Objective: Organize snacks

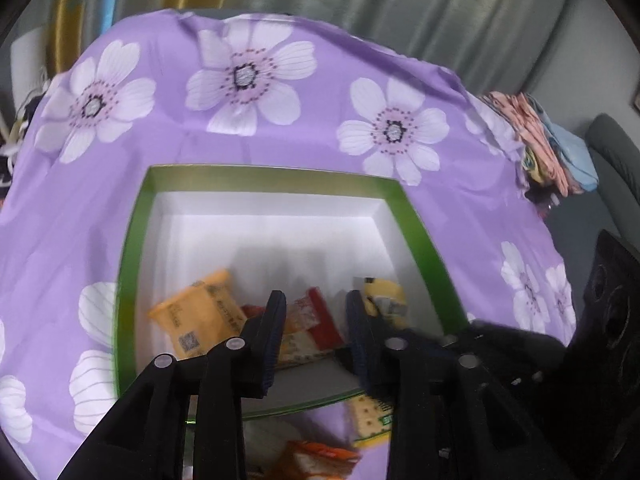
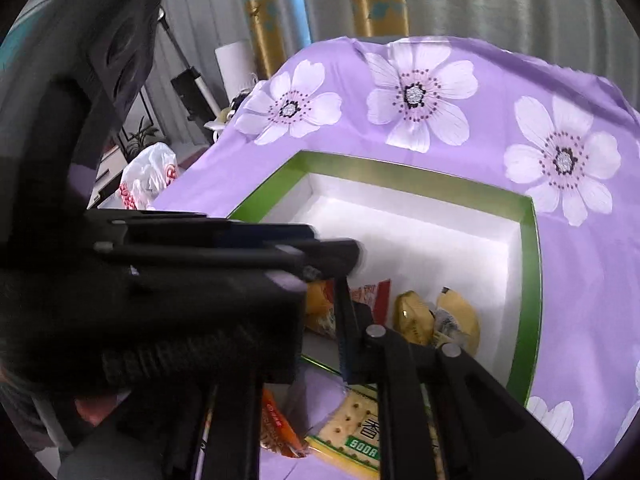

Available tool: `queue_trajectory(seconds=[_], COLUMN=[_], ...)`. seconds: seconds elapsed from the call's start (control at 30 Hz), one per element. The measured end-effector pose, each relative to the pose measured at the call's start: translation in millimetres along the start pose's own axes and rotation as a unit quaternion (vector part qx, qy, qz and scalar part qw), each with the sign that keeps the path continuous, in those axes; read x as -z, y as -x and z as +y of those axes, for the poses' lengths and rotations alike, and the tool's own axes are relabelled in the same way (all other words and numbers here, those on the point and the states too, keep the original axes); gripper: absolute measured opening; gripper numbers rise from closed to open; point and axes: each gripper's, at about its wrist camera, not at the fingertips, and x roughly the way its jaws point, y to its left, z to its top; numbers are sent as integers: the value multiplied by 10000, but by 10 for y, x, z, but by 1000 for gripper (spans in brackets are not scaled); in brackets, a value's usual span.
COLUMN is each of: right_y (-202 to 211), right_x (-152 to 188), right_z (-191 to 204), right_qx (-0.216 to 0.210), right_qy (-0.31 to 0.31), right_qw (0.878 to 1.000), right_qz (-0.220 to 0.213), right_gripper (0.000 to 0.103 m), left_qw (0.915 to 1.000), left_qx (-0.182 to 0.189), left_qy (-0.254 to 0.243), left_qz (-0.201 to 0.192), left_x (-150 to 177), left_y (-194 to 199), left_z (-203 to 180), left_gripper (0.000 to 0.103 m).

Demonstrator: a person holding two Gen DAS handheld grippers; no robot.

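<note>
Target for the next pick, by judgement: pale rectangular soda-cracker packet, flat on the purple flower-printed cloth, just outside the near rim of the green-edged, white-lined open box. Not yet boxed.

From the right gripper: at six o'clock in the right wrist view, just under the fingers and near. Pressed together, nothing seen pinched (one finger hidden behind the other tool's black body). Must spread before any grab.

From the left gripper: at five o'clock in the left wrist view, back behind the fingertips and outside the near wall. Spread, nothing between the pads, tips hanging over the box interior above a red foil packet, with an orange square packet at nine o'clock and a yellow packet at two.

Long axis of the cracker packet: roughly eleven to five in the right view, though partly covered by the linkage, so not certain. A jaw line across that axis likely best.

Nearer hand: probably the right, with only a drop needed. An orange-red wrapper just beside the crackers at nine o'clock, close enough to get nudged.
</note>
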Motion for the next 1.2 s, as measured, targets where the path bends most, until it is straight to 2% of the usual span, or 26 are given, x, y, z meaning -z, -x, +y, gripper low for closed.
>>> queue_trajectory(seconds=[0.03, 0.07, 0.1, 0.17, 0.4, 0.5, 0.67, 0.8, 1.0, 1.2], right_y=[47, 96, 158, 298, 760, 907, 1013, 1059, 1141, 1180], right_x=[21, 38, 59, 124, 445, 601, 787, 886, 999, 1091], right_z=[-32, -69, -109, -170, -204, -194, -226, -257, -180, -135], right_qx=[11, 58, 99, 132, 266, 276, 426, 459, 562, 539], right_qy=[-69, -145, -238, -365, -441, -509, -694, -906, -891, -921], right_qw=[10000, 9998, 9995, 9989, 9979, 9974, 9959, 9943, 9941, 9940], right_qz=[-51, -109, -177, -270, -398, -433, -388, -313, -262, -228], right_gripper=[26, 39, 52, 57, 64, 64, 68, 68, 68, 68], left_qw=[10000, 9998, 9997, 9996, 9997, 9993, 9967, 9957, 9963, 9969], left_qx=[-56, -124, -154, -117, -112, -96, -206, -92, 120, 457], left_qy=[80, 140, 193, 256, 185, 318, 738, 875, 840, 636], left_qz=[-22, -41, -59, -34, -115, -167, -257, -293, -129, 44], left_x=[18, 39, 51, 101, 409, 571, 828, 984, 1224, 1354], left_y=[37, 70, 95, 162, 656, 862, 1065, 1141, 1109, 1011], left_z=[54, 95, 131, 188, 274, 353, 520, 520, 361, 79], left_gripper=[65, 84, 87, 87, 89, 94, 94, 95, 94, 95])
